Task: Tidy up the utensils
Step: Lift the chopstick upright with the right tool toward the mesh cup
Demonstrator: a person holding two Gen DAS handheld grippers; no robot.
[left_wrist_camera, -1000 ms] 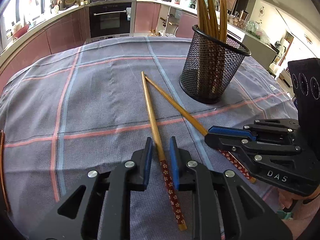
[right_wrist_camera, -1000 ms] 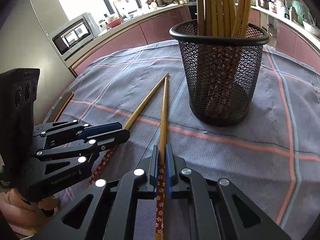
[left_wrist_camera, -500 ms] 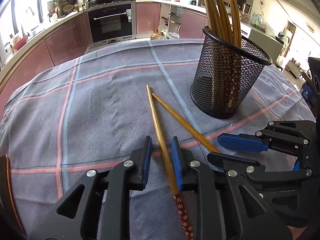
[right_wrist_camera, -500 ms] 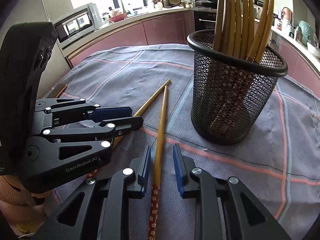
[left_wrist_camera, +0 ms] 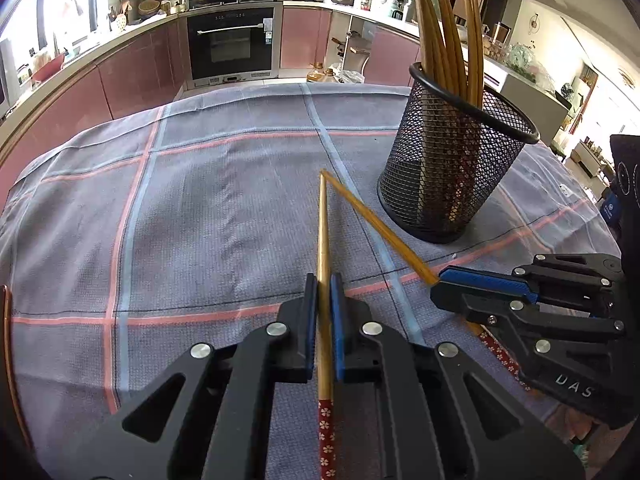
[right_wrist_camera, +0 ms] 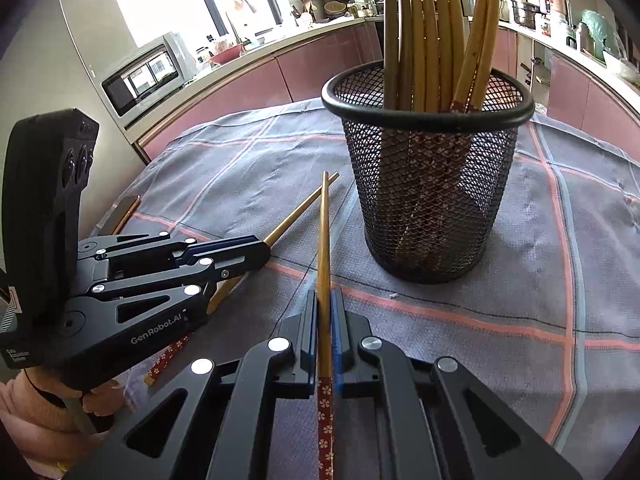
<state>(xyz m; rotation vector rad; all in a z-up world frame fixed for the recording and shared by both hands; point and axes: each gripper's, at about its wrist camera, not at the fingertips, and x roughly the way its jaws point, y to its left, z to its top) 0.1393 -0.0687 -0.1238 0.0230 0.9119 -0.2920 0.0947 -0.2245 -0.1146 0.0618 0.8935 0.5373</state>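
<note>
My left gripper (left_wrist_camera: 323,292) is closed narrow on one bamboo chopsticks stick, the left chopstick (left_wrist_camera: 322,240), with both blue pads pressing its bare shaft just ahead of the red flowered handle end, which passes back between my fingers. My right gripper (right_wrist_camera: 325,304) is closed in the same way on the right chopstick (right_wrist_camera: 324,236), also near where the red flowered part begins. In the right wrist view the left gripper is seen from the side, at the left, its jaws shut over its stick. The two sticks lie low over the checked tablecloth (left_wrist_camera: 200,220) and run forward, and their thin tips come together in a V, touching or almost touching; I cannot tell which. Just beside these tips, to the right, stands the black mesh holder (right_wrist_camera: 428,200), upright on the cloth, with many more chopsticks (right_wrist_camera: 424,36) standing in it, handles down. Behind the table there is a kitchen counter with an oven (left_wrist_camera: 232,44) and a microwave (right_wrist_camera: 140,76)
</note>
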